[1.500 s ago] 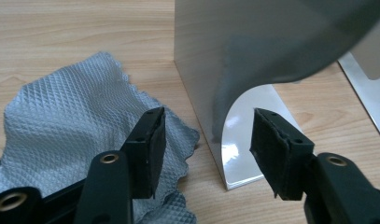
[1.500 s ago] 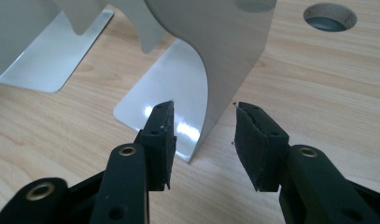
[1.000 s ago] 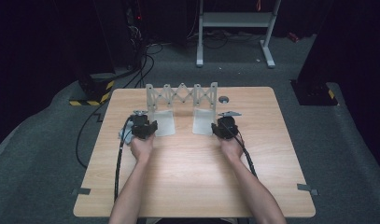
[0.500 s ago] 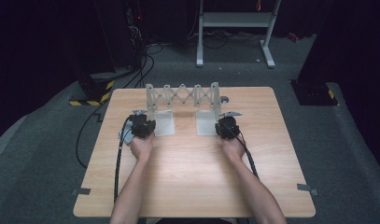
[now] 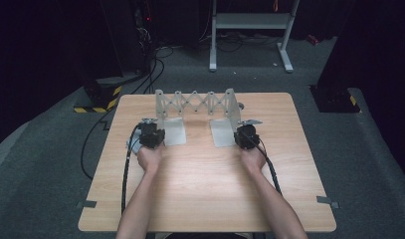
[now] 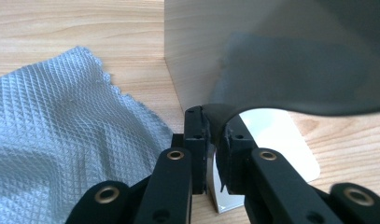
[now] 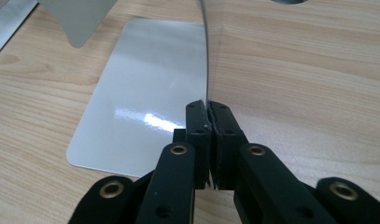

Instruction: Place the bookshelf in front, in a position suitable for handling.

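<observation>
While gripped, rack (image 5: 197, 103) runs crosswise.

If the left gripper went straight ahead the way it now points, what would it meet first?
The left gripper is already clamped on the upright end plate of the metal expanding bookend; pushing on, it would probably press further into that plate, with the grey cloth off to its side.

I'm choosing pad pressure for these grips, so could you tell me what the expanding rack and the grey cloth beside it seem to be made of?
The expanding rack looks like thin sheet metal, perhaps steel or aluminium, with a glossy finish: its flat foot plate mirrors light and its upright end panel reflects the wood grain. The grey cloth looks woven, probably microfibre: matte, with a diamond waffle texture and a zigzag-cut edge.
</observation>
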